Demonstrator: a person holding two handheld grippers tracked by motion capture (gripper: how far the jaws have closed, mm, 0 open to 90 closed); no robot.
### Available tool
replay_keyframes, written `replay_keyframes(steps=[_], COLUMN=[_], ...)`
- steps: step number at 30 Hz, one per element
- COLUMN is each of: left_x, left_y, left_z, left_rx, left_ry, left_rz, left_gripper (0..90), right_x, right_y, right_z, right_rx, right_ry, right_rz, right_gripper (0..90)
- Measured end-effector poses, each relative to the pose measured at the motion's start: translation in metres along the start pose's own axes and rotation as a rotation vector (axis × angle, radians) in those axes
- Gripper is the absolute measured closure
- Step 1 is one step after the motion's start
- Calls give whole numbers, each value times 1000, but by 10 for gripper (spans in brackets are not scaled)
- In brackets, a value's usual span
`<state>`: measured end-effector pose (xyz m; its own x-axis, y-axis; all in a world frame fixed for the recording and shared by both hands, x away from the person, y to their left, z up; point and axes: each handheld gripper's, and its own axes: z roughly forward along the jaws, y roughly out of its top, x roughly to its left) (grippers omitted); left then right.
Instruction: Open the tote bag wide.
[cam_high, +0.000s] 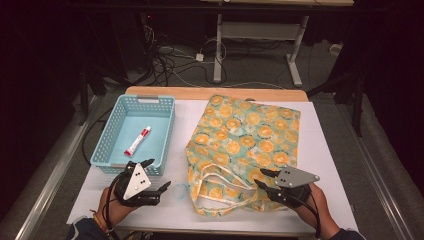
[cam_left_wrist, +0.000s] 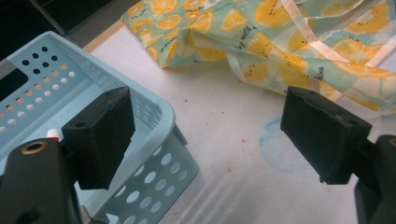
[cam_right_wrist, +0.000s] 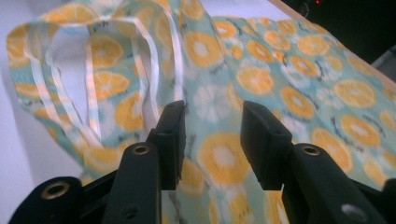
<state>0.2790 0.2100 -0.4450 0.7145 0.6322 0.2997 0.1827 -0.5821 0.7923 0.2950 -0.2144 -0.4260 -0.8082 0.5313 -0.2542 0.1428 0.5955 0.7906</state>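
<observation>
A light blue basket (cam_high: 160, 131) sits on the white table (cam_high: 327, 165), its far end near the table's far edge. Inside it, on the floor of the basket, lies a white tube (cam_high: 137, 141) with a red cap end, pointing diagonally; the rest of the basket floor around it is bare.

Right of the basket, across a narrow strip of bare table, an orange-print bag (cam_high: 250, 135) lies flat, its pale handles (cam_high: 225, 187) looped toward the near edge. The bag's right side stops short of the table's right edge, leaving a bare strip there.

The left tongs (cam_high: 157, 175) are held at the basket's near right corner, jaws wide apart and gripping nothing. In the left gripper view one jaw hangs over the basket rim (cam_left_wrist: 168, 116) and the other over bare table, with a faint bluish ring mark (cam_left_wrist: 275, 149) between them.

The right tongs (cam_high: 262, 177) are well right of the basket, over the bag's near edge beside the handles, released, with printed cloth (cam_right_wrist: 215, 154) showing in the gap between the jaws.
</observation>
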Motion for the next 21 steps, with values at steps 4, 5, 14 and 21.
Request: replay_keyframes(steps=[4,5,14,21], left_x=[0,0,0,0], left_y=[-1,-1,-3,-4], left_z=[-2,-2,-3,-3], left_rx=[-1,-1,6,13], left_ry=[3,3,0,-4], left_rz=[-6,-6,-14,-14], left_gripper=[172,172,172,172], right_x=[3,4,8,9], right_y=[22,26,50,61], right_z=[10,14,63,98], right_rx=[-21,-20,60,74], right_ry=[41,51,119,122], right_rz=[-40,-53,-124,-129], right_gripper=[616,614,507,468])
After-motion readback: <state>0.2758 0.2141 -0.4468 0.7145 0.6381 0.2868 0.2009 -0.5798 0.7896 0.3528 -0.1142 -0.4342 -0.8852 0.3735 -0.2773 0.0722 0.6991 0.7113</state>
